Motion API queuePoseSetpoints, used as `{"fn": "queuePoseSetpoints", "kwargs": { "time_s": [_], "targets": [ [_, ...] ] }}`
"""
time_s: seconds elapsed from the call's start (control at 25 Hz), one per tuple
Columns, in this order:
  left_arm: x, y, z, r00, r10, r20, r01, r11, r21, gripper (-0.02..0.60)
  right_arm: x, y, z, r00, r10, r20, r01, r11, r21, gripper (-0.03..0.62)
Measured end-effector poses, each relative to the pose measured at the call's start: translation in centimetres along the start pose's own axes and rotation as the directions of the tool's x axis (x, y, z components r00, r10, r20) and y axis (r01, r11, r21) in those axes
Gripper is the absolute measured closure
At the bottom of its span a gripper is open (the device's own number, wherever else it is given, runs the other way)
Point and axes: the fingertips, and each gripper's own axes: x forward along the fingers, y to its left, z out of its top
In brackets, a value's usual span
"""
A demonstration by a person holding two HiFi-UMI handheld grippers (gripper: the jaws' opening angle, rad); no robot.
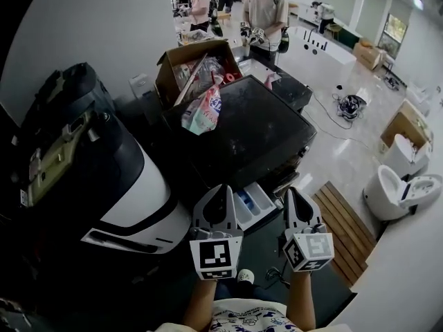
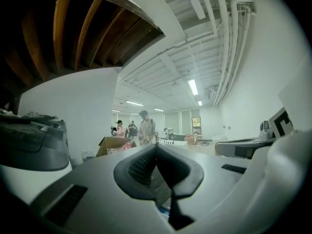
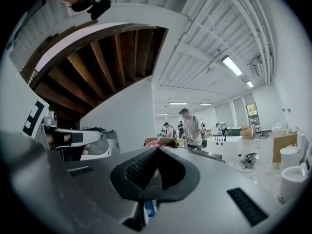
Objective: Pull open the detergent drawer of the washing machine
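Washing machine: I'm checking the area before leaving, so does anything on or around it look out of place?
The detergent drawer stands pulled out at the front, blue inserts showing. A crumpled pink and white pouch sits loose on the dark lid, beside an open cardboard box crammed with packets.

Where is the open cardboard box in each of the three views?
Head view: the cardboard box sits upper centre, left of the middle, its flaps open.
Left gripper view: small, left of centre, a little below mid-height.
Right gripper view: small, near the centre, a little below mid-height.
Shared landmark: the person in a cap and pale shirt stands just right of the box in all three views.
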Motion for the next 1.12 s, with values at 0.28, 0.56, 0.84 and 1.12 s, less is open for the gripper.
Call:
{"fn": "queuePoseSetpoints", "kwargs": {
  "time_s": [0.28,0.56,0.84,1.12],
  "targets": [
    [-0.6,0.6,1.4,0.999,0.026,0.03,-0.026,1.0,0.011,0.568,0.1,1.0,2.3,0.999,0.025,0.039,-0.024,0.999,-0.029,0.58],
    [-0.7,0.9,2.1,0.998,0.034,0.048,-0.035,0.999,0.013,0.568,0.7,1.4,2.6,0.998,0.036,0.043,-0.033,0.998,-0.052,0.581],
    [-0.8,1.1,2.1,0.998,0.031,0.05,-0.032,0.999,0.013,0.568,1.0,1.8,2.5,0.999,0.04,0.034,-0.038,0.997,-0.062,0.58],
    [-0.5,1.0,2.1,0.999,0.024,0.046,-0.025,1.0,0.017,0.568,1.2,2.1,2.5,0.999,0.043,0.025,-0.041,0.996,-0.076,0.58]
  ]
}}
